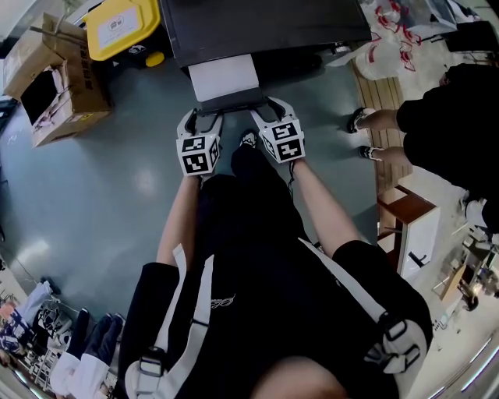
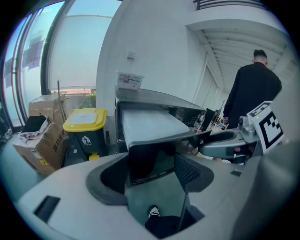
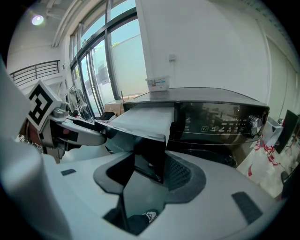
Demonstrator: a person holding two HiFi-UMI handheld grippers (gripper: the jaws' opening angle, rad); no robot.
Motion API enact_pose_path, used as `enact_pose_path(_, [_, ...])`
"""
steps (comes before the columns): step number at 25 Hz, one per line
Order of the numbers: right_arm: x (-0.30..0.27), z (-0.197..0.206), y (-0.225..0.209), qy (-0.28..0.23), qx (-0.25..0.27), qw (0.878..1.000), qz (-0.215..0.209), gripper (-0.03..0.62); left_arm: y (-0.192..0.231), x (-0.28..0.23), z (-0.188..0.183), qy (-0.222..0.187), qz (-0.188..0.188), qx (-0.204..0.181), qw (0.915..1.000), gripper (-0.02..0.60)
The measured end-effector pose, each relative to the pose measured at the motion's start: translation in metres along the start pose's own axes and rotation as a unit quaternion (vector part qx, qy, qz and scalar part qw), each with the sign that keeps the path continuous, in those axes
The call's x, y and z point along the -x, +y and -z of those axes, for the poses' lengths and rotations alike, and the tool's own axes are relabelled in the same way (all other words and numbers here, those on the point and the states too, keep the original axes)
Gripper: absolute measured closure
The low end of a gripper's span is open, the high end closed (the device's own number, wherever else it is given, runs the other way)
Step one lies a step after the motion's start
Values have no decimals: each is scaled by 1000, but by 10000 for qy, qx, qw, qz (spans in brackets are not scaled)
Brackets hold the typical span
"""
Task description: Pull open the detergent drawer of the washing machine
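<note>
The left claw [image 1: 203, 118] stands wide, the left end of the detergent drawer [image 1: 226, 78] in its gap. The right claw [image 1: 270, 109], half closed, brackets the right end, its bite unclear. The drawer already juts well out of the washing machine [image 1: 265, 27], so little seems left. A yellow-lidded bin [image 1: 121, 27], cardboard box [image 1: 58, 86] and bystander [image 1: 448, 117] stand clear.

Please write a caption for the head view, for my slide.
Left gripper and right gripper at the open drawer of the washer.
</note>
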State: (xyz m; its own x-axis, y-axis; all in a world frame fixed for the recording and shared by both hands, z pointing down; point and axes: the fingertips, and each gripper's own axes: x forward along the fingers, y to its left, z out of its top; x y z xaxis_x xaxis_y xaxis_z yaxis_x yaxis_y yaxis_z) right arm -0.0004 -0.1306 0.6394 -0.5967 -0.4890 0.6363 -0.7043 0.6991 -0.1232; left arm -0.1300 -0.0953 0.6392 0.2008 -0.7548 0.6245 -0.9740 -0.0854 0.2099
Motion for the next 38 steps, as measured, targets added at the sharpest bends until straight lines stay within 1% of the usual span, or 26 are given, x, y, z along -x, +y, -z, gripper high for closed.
enact_pose_path(22, [15,14,9,-20,-39,10000,49,395,-9,13,16,68,42,-16,10000,284])
enact_pose_path(38, [23,23,15,60,-25,10000,73,395,-13,21,25,76,84,-22,9999,284])
